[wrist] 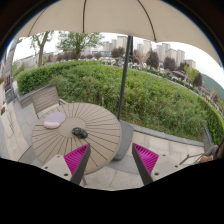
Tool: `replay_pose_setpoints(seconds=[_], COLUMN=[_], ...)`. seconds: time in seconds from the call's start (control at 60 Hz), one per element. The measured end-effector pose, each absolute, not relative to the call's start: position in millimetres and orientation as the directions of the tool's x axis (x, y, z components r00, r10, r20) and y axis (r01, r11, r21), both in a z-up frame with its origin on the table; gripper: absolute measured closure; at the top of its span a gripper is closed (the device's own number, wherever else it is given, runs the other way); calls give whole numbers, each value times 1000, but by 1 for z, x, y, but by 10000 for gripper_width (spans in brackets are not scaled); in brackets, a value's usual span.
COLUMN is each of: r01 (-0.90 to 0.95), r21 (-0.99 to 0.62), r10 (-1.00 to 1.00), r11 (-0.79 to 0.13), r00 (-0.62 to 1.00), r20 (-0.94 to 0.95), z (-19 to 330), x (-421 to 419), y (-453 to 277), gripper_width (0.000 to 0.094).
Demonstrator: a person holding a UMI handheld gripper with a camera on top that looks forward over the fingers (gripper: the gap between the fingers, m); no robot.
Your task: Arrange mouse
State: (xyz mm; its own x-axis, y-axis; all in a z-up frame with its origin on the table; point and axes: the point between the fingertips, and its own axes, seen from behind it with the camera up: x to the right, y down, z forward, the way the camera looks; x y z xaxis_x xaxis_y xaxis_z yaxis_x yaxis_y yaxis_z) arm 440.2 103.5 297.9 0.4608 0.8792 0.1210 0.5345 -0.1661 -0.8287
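Observation:
A small dark mouse (80, 132) lies on a round wooden slatted table (70, 142), beside a pale round mouse pad (54, 119) further back on the tabletop. My gripper (111, 158) is well short of the table and raised, with the mouse beyond and left of the left finger. The fingers stand wide apart with magenta pads (76, 157) showing, and nothing is between them.
A parasol pole (125, 95) rises from a base (122, 148) just right of the table, under a large canopy. A slatted chair (42, 98) stands behind the table. A green hedge (140, 90) bounds the tiled terrace; buildings lie beyond.

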Motion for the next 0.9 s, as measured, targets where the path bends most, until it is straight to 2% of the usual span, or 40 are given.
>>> replay_pose_setpoints(seconds=[0.25,0.667,0.9], r01=[556,593,569], r21=[-817,-803,-822], r10=[891,948,967], r11=[-155,-60,-18], r00=[436,286,217], r20=[128,140,129], z=[285,259,230], x=[429,393,357], y=[93,23,-11], gripper_width=[81,82,80])
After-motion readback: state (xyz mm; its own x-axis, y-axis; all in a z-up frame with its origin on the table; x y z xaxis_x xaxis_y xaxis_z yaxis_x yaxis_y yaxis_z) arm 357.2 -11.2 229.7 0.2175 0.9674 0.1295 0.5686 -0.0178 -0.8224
